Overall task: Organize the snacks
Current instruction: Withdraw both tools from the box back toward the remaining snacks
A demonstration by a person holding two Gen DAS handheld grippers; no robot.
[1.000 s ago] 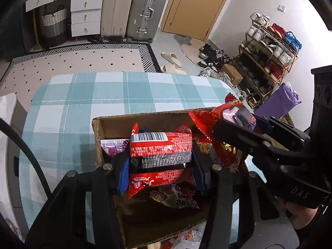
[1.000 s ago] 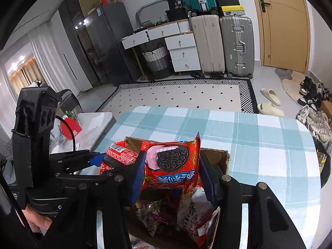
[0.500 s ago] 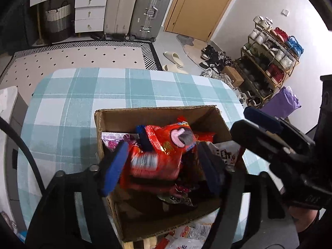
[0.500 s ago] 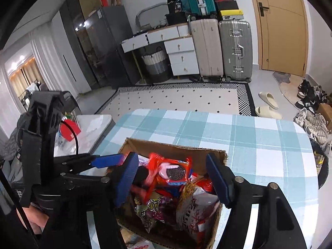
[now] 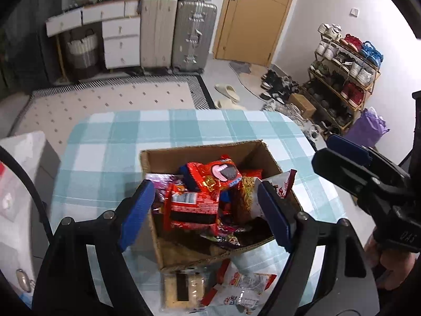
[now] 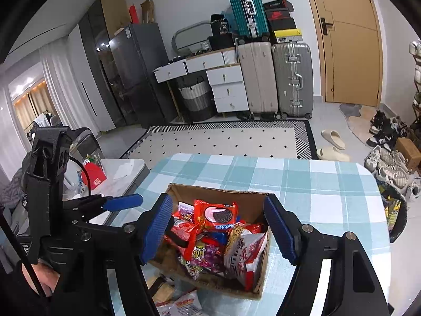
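I cannot count the packets heaped in the brown cardboard box on the teal checked tablecloth; they overlap. Two more lie half cut off in front of the box: a beige cracker pack and a white-and-red bag. A second ago each gripper clamped a packet. Now my left gripper and right gripper gape wide, empty, and the red cookie packet lies atop the heap.
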